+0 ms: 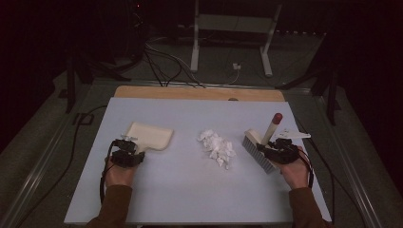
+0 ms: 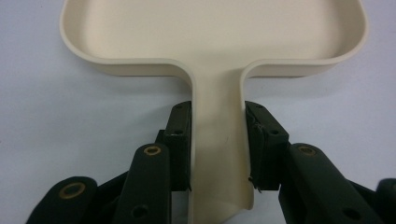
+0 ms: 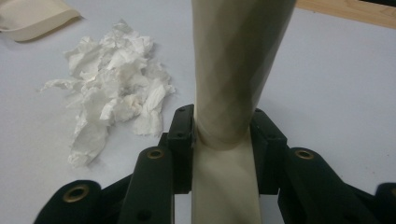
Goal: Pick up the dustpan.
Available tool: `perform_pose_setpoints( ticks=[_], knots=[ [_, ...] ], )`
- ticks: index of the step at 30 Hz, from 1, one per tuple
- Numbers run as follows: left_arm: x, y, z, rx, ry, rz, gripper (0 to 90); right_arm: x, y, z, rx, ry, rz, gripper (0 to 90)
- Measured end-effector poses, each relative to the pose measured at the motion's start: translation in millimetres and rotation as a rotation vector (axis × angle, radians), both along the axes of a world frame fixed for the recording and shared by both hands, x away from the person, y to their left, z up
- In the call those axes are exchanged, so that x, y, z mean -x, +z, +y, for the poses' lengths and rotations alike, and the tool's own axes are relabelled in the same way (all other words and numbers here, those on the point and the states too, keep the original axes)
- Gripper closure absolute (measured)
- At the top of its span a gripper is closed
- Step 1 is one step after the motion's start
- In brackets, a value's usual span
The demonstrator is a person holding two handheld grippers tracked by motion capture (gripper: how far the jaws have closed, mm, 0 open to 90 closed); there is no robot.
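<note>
A person seated at a pale blue table [image 1: 157,199] holds a cream dustpan [image 1: 149,135] and a hand brush [image 1: 260,151], with a heap of torn white paper scraps [image 1: 217,148] lying between them. The left gripper [image 2: 217,140] has its jaws pinched on either side of the dustpan's flat handle, the pan resting on the table with its open tray pointing away from the hand. The right gripper [image 3: 223,140] clamps the brush's cream handle just below its thicker upper section; the bristle head sits on the table right of the scraps. The likely job is sweeping the scraps into the pan. The light paper could scatter past the pan's sides under a brisk stroke, and the smooth, tapering brush handle might twist in the jaws.
</note>
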State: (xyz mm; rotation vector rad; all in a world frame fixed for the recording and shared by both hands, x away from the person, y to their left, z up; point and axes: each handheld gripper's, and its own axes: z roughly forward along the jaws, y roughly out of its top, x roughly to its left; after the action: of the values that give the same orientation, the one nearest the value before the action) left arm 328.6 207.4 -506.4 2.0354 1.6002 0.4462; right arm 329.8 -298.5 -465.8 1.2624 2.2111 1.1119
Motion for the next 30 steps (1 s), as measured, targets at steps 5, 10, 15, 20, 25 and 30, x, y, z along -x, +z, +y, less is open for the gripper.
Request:
perform_pose_setpoints(
  ticks=[5,10,15,20,25,30],
  knots=[
    [1.6,6.7,4.9,0.000,-0.026,-0.007,66.7,-0.1,-0.1,0.4,-0.001,0.004,-0.001,66.8],
    [3.9,12.6,4.1,-0.006,-0.060,-0.021,66.7,-0.3,-0.1,-0.4,-0.004,0.003,0.002,66.8],
    [6.0,19.0,2.8,-0.005,-0.102,-0.037,66.6,-0.7,-0.3,-1.6,-0.012,0.004,0.005,66.8],
    [8.2,24.3,5.5,-0.004,-0.126,-0.043,66.6,-0.8,-0.3,-1.8,-0.012,0.005,0.005,66.8],
    [10.3,29.8,10.0,0.014,-0.163,-0.052,66.6,-1.6,-0.3,-2.7,-0.010,0.003,0.005,66.8],
    [11.9,34.1,12.4,0.016,-0.200,-0.059,66.6,-2.7,-0.4,-0.9,-0.008,0.005,0.001,66.8]
  ],
)
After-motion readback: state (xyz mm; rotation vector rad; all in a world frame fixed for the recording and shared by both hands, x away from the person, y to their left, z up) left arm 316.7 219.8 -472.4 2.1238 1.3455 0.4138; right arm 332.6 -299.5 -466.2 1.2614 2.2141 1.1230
